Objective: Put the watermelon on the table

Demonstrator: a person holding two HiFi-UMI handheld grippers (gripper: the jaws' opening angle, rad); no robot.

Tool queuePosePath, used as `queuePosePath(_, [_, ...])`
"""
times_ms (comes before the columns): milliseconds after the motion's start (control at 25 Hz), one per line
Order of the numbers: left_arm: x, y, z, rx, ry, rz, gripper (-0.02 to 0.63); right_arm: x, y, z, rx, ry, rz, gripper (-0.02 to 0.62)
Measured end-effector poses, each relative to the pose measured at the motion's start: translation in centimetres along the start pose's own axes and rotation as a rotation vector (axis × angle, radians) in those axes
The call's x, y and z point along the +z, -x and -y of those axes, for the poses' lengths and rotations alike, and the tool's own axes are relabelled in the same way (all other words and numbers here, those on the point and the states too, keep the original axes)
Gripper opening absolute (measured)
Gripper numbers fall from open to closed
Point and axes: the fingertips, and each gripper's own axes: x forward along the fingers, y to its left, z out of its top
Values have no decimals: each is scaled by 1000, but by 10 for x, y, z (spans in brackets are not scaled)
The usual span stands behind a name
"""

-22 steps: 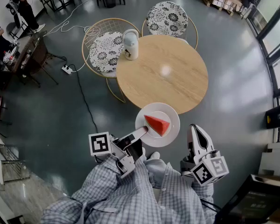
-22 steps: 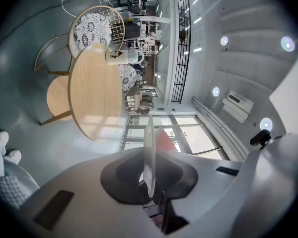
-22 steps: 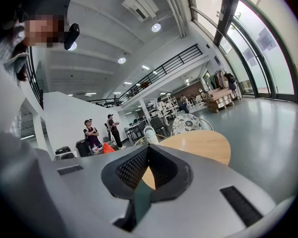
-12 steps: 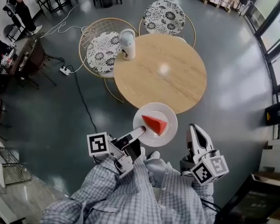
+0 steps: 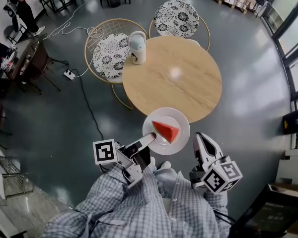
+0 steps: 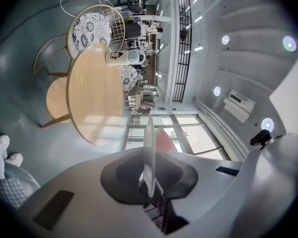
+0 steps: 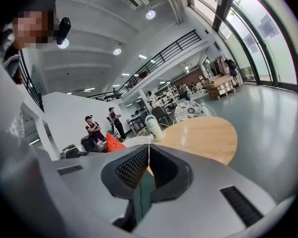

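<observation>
Left gripper (image 5: 150, 137): jaws clamped on the near-left rim of a white plate (image 5: 182, 128); in the left gripper view the plate (image 6: 149, 150) runs edge-on between the two jaws.
Watermelon (image 5: 166, 131): a red wedge lying on the plate, just beyond the left gripper's tips and not touched by them; in the left gripper view it (image 6: 165, 141) shows on the right-hand face of the plate.
Plate position: held out in front of the person in the checked shirt (image 5: 139, 205); in the head view its far rim overlaps the near edge of the round wooden table (image 5: 174, 78), the rest over the grey floor (image 5: 54, 128).
Right gripper (image 5: 201, 139): jaws together with nothing between them, as the right gripper view shows (image 7: 148, 155); it is just right of the plate and apart from it.
Right gripper view: the watermelon (image 7: 113, 142) appears to the left of the jaws, the table (image 7: 203, 133) ahead.
Table top: a white flask (image 5: 137, 47) stands upright near the far-left edge.
Chairs: two round wire chairs with patterned cushions, one (image 5: 109, 53) at the table's left beside the flask, one (image 5: 178, 18) at its far side.
</observation>
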Motion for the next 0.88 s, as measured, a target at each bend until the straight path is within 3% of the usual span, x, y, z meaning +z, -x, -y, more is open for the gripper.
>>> queuePosePath(160, [7,3,0,-4,6,2,38,-10,-9,-12,46,-34,-33,11])
queuePosePath(360, [16,14,-4,0,1,-14,38,-18,-17,-22,69,-203,-21,12])
queuePosePath(440, [17,14,-5,-1,-5,-22,38,-21,-18,-25,92,-231,-30,54])
queuePosePath(520, [18,15,-4,-5,-7,-28,38,-23,-18,-28,102,-238,-38,78])
queuePosePath(880, [19,20,1,-12,-30,-55,38,-33,-21,-38,93,-202,-56,80])
